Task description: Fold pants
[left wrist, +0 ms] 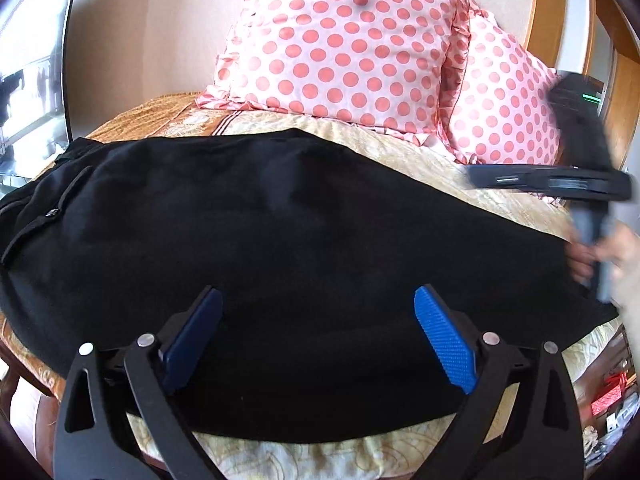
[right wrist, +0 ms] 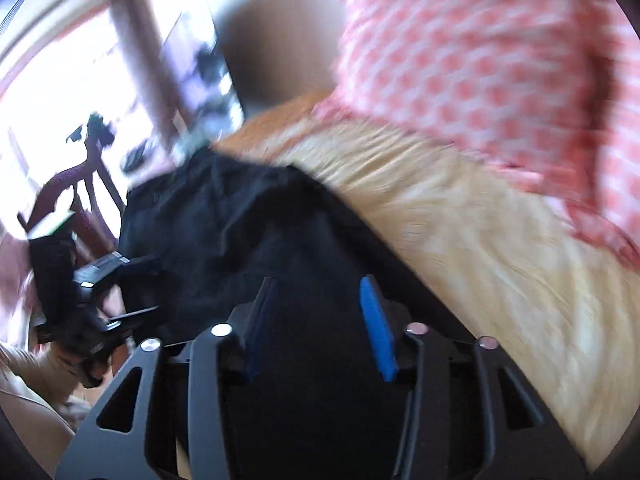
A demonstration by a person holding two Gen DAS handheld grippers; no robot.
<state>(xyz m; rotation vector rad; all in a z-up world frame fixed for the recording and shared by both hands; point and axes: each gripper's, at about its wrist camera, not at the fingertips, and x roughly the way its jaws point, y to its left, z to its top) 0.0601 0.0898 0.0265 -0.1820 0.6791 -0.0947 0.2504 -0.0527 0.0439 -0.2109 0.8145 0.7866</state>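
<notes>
Lying flat across the bed (left wrist: 400,152), the pants (left wrist: 280,220) are ready for folding, while the left hand-held gripper (left wrist: 316,336) and right hand-held gripper (right wrist: 320,320) hover above them, fingers apart, gripping nothing.

pants (left wrist: 280,240): black | pillows (left wrist: 344,44): white, pink polka dots | bedspread (left wrist: 420,156): cream and orange, swirl pattern | left claw (left wrist: 318,336) pads (left wrist: 444,344): blue

left wrist: close above pants (left wrist: 280,240), facing pillows (left wrist: 352,44) | right wrist: blurred, tilted | shared: pants, bedspread (right wrist: 500,280)
</notes>
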